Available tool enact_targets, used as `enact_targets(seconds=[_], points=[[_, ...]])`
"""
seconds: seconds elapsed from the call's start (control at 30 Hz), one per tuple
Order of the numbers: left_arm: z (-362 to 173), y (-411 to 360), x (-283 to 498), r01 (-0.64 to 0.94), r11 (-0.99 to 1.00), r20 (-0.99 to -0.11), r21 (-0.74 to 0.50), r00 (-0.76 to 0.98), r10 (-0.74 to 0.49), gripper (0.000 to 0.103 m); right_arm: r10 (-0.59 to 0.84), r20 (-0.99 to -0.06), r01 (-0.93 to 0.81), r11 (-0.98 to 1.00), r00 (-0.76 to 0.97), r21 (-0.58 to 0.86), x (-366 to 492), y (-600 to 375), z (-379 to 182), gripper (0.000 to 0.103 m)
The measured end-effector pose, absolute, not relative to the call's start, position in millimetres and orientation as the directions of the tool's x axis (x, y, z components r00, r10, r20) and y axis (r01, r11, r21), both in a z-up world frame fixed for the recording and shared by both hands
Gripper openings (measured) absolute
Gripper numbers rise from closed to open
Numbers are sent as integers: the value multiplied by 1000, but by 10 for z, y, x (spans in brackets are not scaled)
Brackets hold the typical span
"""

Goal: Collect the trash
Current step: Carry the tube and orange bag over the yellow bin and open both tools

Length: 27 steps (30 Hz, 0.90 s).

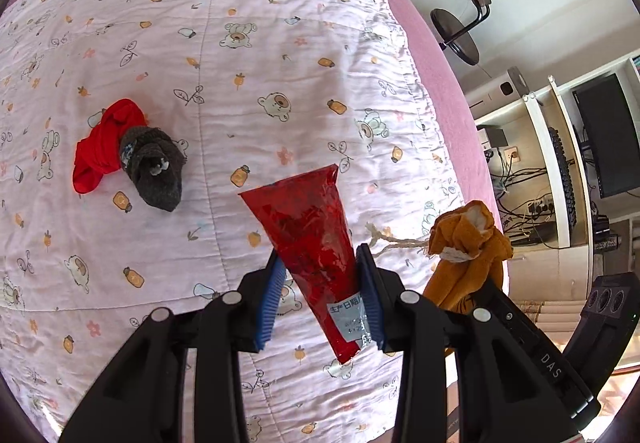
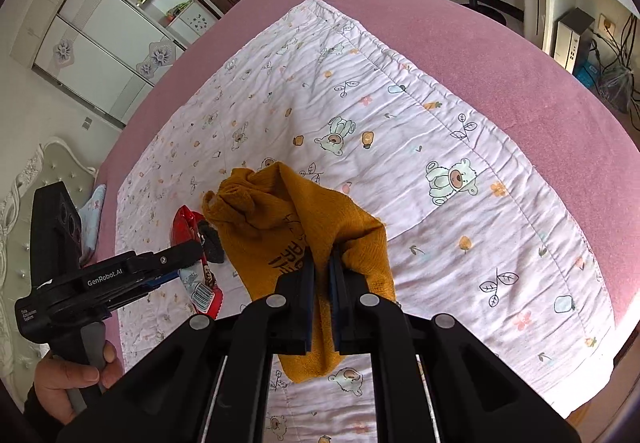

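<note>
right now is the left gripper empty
No, the left gripper is shut on a red wrapper held above the quilt.

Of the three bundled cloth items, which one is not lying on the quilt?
The mustard-yellow cloth: the right gripper holds it, while the red and grey bundles rest on the quilt.

Black left tongs (image 1: 322, 297) with ribbed blue pads, silver rivets, black right tongs (image 2: 321, 297), white "GenRobot.AI" lettering, dark sleeve (image 2: 34, 409)

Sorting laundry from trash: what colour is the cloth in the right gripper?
Mustard yellow cloth, clearest in the right wrist view.
</note>
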<state>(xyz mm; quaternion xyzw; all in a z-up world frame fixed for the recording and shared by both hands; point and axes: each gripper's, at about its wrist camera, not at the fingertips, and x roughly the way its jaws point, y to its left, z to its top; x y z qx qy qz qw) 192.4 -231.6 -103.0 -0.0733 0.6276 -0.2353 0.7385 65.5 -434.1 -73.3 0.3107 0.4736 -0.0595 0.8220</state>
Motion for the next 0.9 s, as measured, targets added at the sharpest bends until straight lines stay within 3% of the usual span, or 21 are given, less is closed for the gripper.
enact_targets(seconds=[0.53, 0.9], points=[[-803, -3413, 292, 616, 671, -875, -413, -63, -481, 37, -98, -803, 680, 597, 588, 425, -1739, -4818, -447, 7], [-1032, -4476, -1185, 761, 494, -887, -421, -232, -399, 37, -192, -850, 835, 380, 491, 397, -3392, -5251, -654, 7]])
